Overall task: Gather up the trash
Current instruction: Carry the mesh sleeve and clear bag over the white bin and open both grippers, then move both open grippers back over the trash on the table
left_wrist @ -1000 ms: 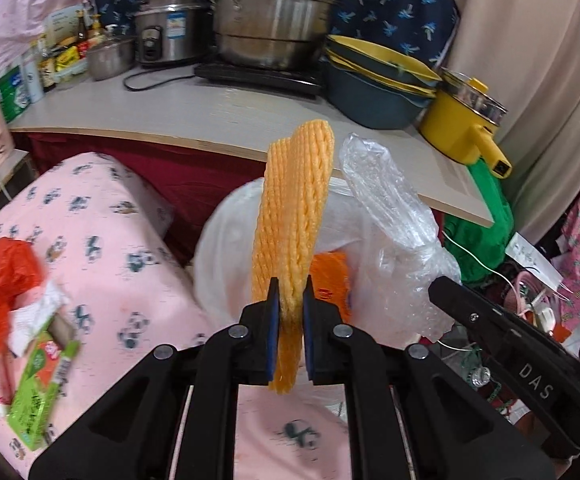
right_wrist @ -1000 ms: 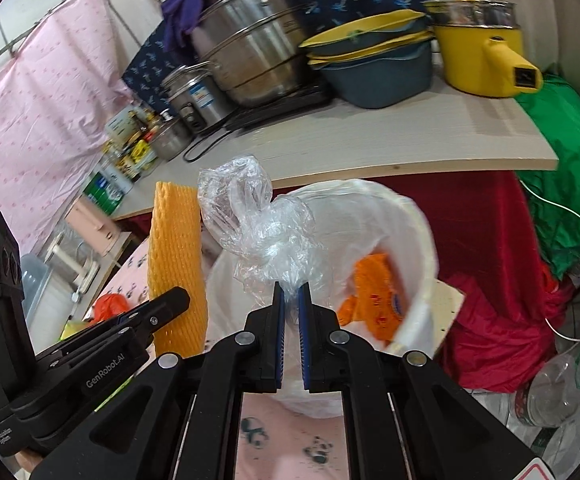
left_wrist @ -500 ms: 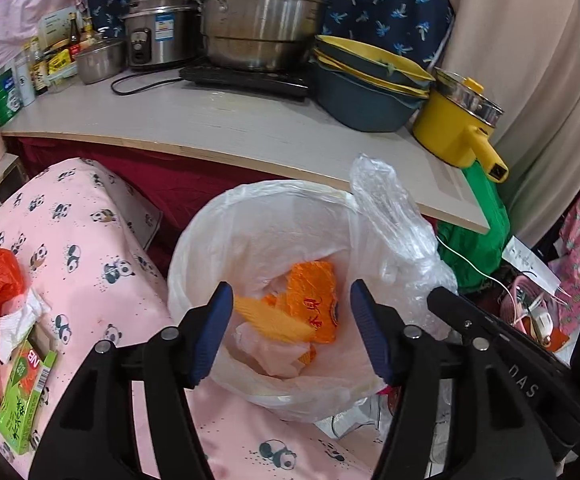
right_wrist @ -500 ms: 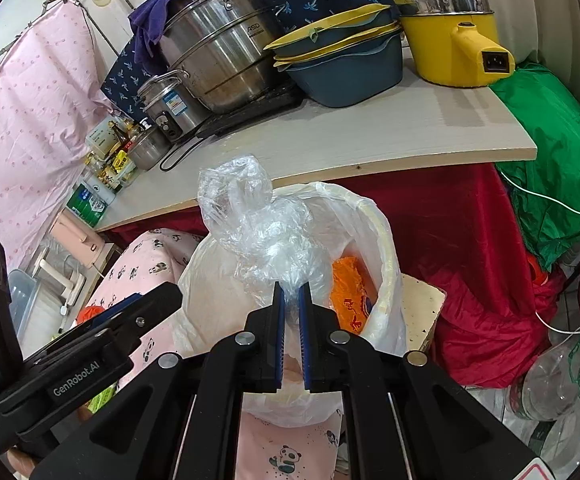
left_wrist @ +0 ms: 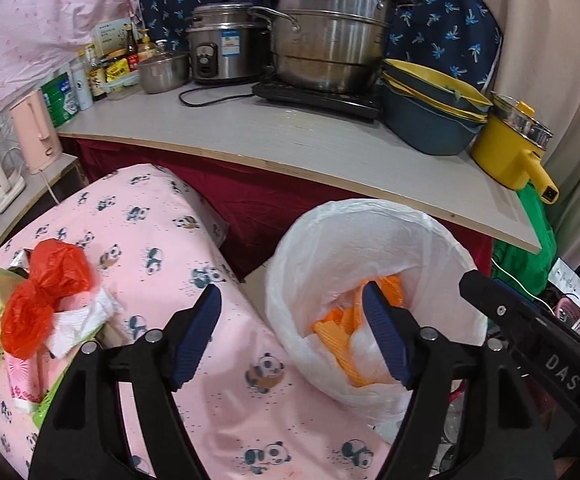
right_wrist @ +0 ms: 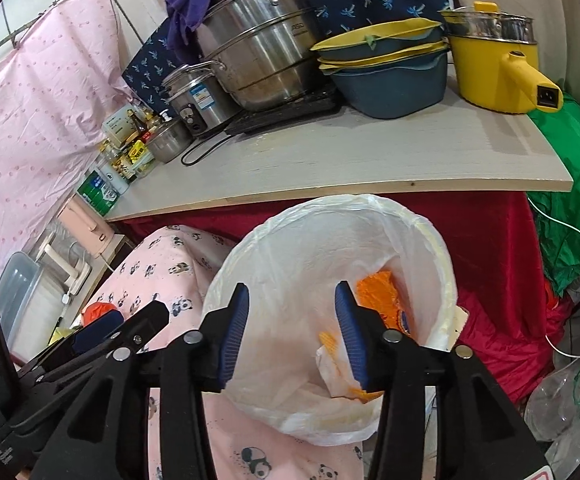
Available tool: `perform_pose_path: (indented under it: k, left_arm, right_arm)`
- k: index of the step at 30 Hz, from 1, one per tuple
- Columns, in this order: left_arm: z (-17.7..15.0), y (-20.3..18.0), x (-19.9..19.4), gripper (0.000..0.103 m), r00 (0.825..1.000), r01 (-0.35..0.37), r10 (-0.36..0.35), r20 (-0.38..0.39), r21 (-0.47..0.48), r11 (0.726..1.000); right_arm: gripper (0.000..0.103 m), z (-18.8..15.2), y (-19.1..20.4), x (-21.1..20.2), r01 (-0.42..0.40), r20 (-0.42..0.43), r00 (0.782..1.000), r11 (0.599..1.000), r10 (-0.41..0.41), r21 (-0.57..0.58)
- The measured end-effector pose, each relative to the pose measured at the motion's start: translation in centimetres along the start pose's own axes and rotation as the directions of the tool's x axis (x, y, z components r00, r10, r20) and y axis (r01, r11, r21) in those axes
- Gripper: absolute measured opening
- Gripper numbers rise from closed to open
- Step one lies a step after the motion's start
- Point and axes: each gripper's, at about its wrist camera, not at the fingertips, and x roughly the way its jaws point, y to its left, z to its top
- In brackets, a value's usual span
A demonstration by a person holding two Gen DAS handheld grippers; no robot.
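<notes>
Two grippers, both empty. Left gripper (left_wrist: 290, 332): jaws have just been opening, now wide apart, nothing between them. Right gripper (right_wrist: 292, 330): jaws have just been opening, moderately apart, nothing gripped. Orange foam net (left_wrist: 336, 340) and clear plastic wrap (left_wrist: 364, 346): lying inside white-lined bin (right_wrist: 442, 280). Red plastic bag (left_wrist: 44, 300): on panda-print cloth (left_wrist: 162, 240).

We see a round white-lined waste bin (left_wrist: 374, 240) standing just right of a pink panda-print covered surface (left_wrist: 162, 240), in front of a pale grey wooden countertop (left_wrist: 290, 140). In the bin lie an orange foam net (left_wrist: 336, 338) and a clear crumpled plastic bag (left_wrist: 364, 344). On the covered surface, at its left, lies a red plastic bag (left_wrist: 46, 296). On the countertop stand a tall steel steamer pot (left_wrist: 326, 36), stacked blue-and-yellow basins (left_wrist: 426, 112) right of it, then a yellow electric pot (left_wrist: 506, 148).
</notes>
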Motion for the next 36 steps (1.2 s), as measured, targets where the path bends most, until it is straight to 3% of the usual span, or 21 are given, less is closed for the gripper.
perform_pose_path:
  k: [3, 6, 19, 26, 36]
  left_arm:
    - [-0.2, 1.0, -0.5, 0.075, 1.000, -0.020, 0.020, 0.005, -0.016, 1.000]
    - [-0.4, 2.3, -1.0, 0.081, 0.999, -0.044, 0.044, 0.000, -0.039, 0.998]
    - [-3.4, 10.7, -4.8, 0.087, 0.979, -0.203, 0.201, -0.028, -0.167, 0.965]
    - [-5.3, 16.6, -7.6, 0.089, 0.961, -0.275, 0.272, -0.047, -0.242, 0.930]
    - [-8.8, 26.0, -10.6, 0.089, 0.926, -0.374, 0.366, -0.092, -0.353, 0.858]
  right_arm:
    - [0.059, -0.3, 1.1, -0.3, -0.008, 0.002, 1.000, 1.000, 0.008, -0.010]
    - [0.064, -0.5, 2.4, -0.8, -0.016, 0.007, 1.000, 0.999, 0.016, -0.030]
    - [0.070, -3.0, 10.2, -1.5, -0.097, -0.036, 0.995, 0.985, 0.093, -0.141]
    - [0.070, -5.1, 15.7, -1.1, -0.164, -0.089, 0.985, 0.962, 0.148, -0.217]
    - [0.071, -9.3, 24.1, 0.7, -0.247, -0.190, 0.962, 0.917, 0.195, -0.313]
